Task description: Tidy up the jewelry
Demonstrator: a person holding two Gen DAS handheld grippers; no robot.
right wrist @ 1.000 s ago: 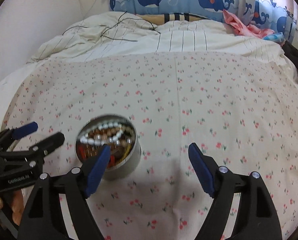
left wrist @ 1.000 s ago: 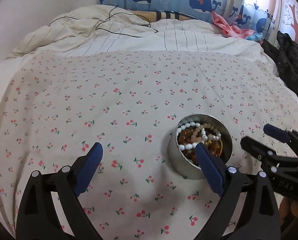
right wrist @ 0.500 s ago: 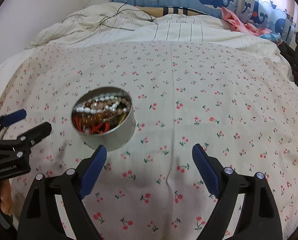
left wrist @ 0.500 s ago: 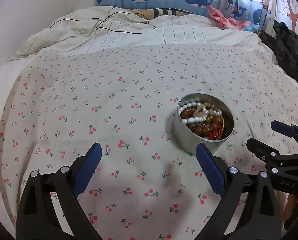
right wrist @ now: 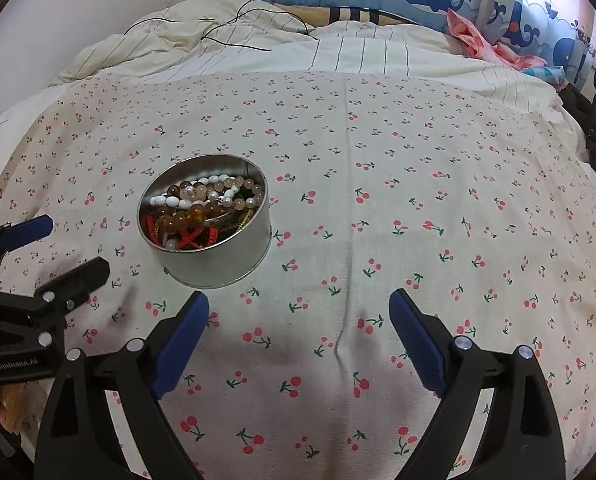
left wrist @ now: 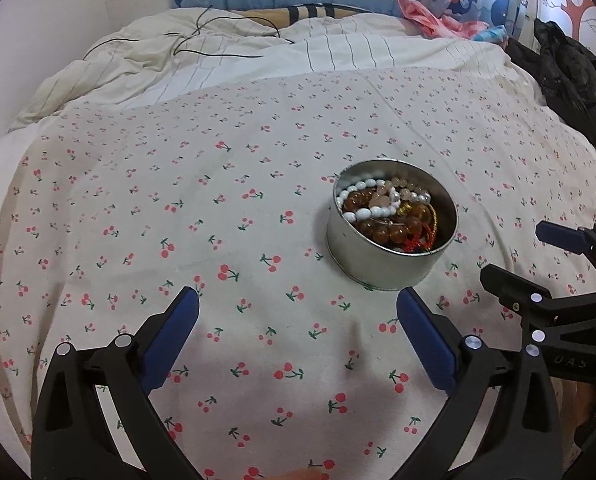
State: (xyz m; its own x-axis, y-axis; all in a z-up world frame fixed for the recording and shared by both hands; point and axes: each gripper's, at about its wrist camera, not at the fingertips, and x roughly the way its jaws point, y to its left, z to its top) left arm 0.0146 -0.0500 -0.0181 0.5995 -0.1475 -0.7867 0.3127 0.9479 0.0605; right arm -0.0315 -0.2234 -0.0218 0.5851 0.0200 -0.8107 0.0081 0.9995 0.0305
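Round tin (left wrist: 390, 258) on the cherry-print sheet (left wrist: 177, 208) holds all visible beaded jewelry (right wrist: 201, 210). Left gripper (left wrist: 298, 314) and right gripper (right wrist: 300, 314), jaws wide and empty, flank the tin, likely for access.

Round tin (left wrist: 382, 256) standing on the bedspread (left wrist: 217, 208), bead bracelets (left wrist: 386, 210) heaped inside it, left gripper (left wrist: 298, 316) before the tin to its left, right gripper (right wrist: 298, 312) before it to its right, crumpled duvet (left wrist: 257, 56) behind, cable (left wrist: 201, 42) lying on the duvet.

Round silver tin (left wrist: 382, 256) upright on cherry-print sheet (left wrist: 177, 208), full of beaded bracelets (left wrist: 386, 210).
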